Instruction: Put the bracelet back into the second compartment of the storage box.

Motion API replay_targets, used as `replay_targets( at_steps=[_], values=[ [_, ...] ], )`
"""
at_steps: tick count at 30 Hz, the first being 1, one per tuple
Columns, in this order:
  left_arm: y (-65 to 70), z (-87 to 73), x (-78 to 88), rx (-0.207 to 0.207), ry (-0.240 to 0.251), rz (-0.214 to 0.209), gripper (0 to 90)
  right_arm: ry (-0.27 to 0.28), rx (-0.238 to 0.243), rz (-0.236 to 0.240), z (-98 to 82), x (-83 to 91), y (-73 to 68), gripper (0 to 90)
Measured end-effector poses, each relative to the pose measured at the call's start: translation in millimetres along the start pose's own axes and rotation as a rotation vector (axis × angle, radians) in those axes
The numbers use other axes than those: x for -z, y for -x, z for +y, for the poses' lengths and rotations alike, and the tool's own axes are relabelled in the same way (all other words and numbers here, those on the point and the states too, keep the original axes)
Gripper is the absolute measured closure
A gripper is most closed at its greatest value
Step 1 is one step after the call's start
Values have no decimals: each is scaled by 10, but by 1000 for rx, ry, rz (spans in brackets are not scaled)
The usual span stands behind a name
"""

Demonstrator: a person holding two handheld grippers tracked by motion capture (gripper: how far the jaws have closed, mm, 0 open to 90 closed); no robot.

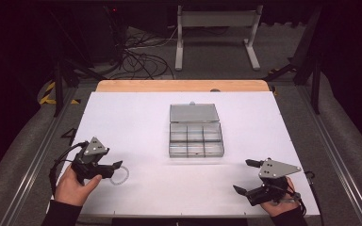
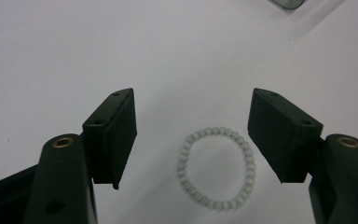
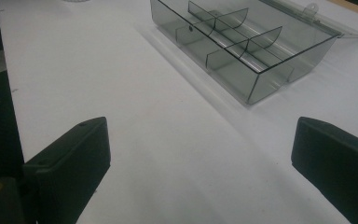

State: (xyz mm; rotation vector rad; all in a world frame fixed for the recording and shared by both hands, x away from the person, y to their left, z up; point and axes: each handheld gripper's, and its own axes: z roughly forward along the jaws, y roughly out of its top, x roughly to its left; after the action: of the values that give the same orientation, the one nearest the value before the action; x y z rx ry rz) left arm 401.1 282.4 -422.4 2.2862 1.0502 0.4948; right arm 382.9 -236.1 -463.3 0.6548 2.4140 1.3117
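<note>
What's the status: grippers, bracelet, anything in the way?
Left gripper open, jaws straddling bead bracelet, not touching. Right gripper open, empty. Compartment box lid open. Nothing in the way.

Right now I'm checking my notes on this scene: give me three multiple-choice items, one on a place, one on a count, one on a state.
1. Where does the bead bracelet lie?
A. in the box
B. on the table between the left gripper's jaws
C. beside the right gripper

2. How many compartments has the clear box?
A. two
B. six
C. twelve

3. The box lid is:
A. shut
B. open, laid back
C. taken off

Answers: 1 B, the left gripper view shows it there untouched; 2 B, two rows of three; 3 B, it lies flat behind the box.
</note>
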Motion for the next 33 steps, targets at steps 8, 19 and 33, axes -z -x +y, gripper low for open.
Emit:
replay_targets(
  at_steps=[8, 19, 33],
  values=[
    [-25, 0, -148, 4, -115, -10, 377, -2, 0, 6, 0, -5, -5, 55],
    [-47, -22, -299, 9, -231, -15, 455, -9, 0, 17, -6, -16, -8, 56],
    [-61, -50, -448, 13, -335, -14, 538, -15, 4, 25, -9, -23, -15, 56]
  ],
)
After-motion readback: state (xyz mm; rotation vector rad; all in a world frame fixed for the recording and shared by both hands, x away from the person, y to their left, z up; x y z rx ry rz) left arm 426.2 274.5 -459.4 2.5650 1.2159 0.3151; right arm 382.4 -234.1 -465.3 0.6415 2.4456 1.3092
